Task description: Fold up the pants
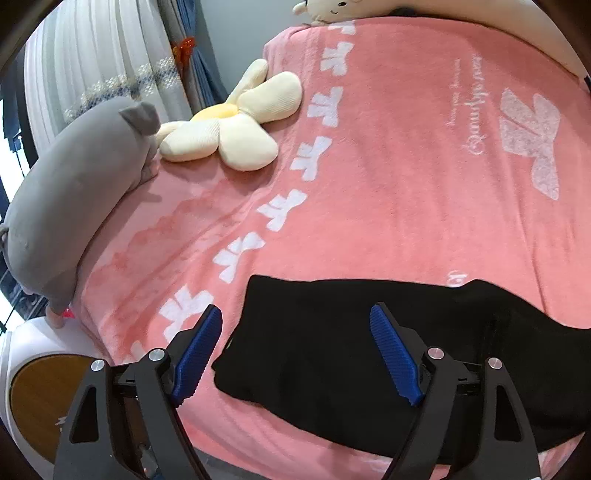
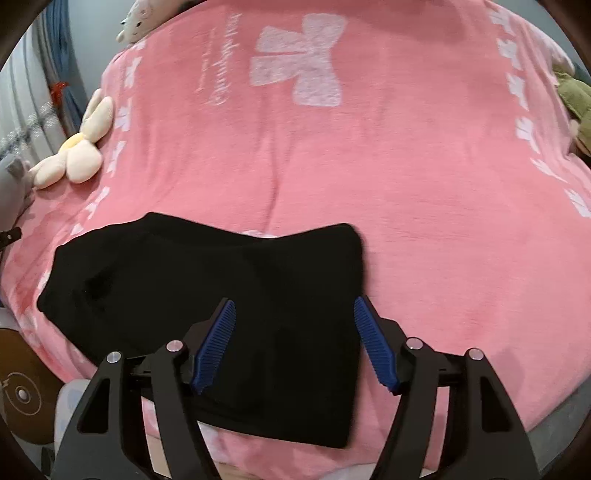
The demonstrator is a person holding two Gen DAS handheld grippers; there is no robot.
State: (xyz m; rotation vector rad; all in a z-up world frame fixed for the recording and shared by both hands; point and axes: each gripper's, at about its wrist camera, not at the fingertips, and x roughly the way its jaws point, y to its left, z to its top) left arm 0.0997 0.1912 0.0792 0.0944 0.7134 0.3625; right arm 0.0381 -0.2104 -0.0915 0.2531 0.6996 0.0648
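Black pants [image 1: 332, 350] lie folded into a flat wide shape near the front edge of a bed covered by a pink blanket [image 1: 406, 184]. My left gripper [image 1: 295, 321] is open and empty, held above the left end of the pants. In the right wrist view the pants [image 2: 184, 288] stretch from left to centre. My right gripper [image 2: 293, 314] is open and empty, above the right end of the pants, its right finger [image 2: 373, 339] close to the pants' right edge.
A cream flower cushion [image 1: 236, 125] and a grey plush [image 1: 74, 192] lie at the bed's left side. A white plush [image 1: 332, 9] is at the far end, a green plush [image 2: 576, 107] at the right. A round wooden stool [image 1: 40, 398] stands by the bed's front left.
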